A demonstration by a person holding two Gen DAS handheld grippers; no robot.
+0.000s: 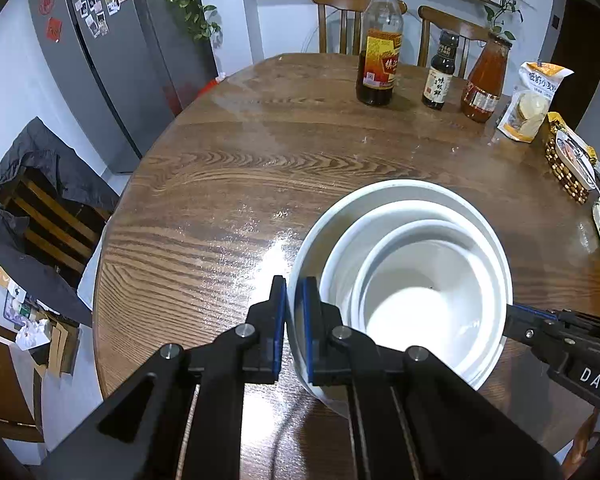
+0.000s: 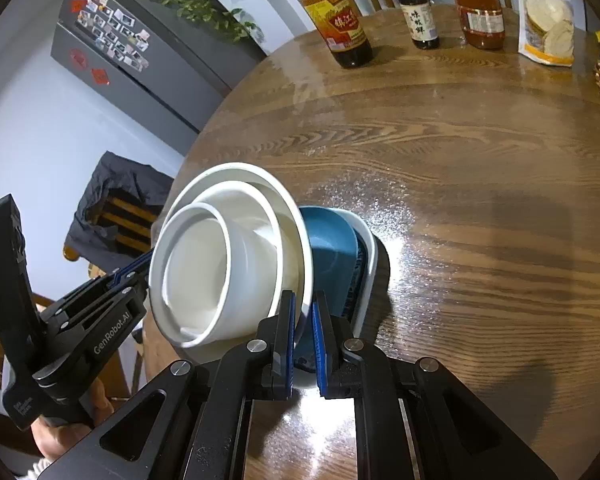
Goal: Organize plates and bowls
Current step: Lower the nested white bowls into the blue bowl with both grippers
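Observation:
Three white bowls sit nested: the outer bowl (image 1: 400,192), a middle bowl (image 1: 340,256) and the inner bowl (image 1: 412,300). My left gripper (image 1: 294,292) is shut on the outer bowl's left rim. My right gripper (image 1: 510,318) pinches the opposite rim. In the right wrist view the right gripper (image 2: 303,304) is shut on the outer bowl (image 2: 236,172) rim, with the left gripper (image 2: 140,268) on its far side. Right behind the bowls lies a blue dish (image 2: 332,248) inside a white dish (image 2: 370,252). I cannot tell whether the bowls touch the blue dish.
Round wooden table (image 1: 260,160). At its far side stand a tall vinegar bottle (image 1: 380,52), a small dark bottle (image 1: 440,76), an orange sauce jar (image 1: 484,80) and a snack packet (image 1: 532,100). A woven basket (image 1: 568,164) sits right. A chair with a dark jacket (image 1: 40,208) stands left.

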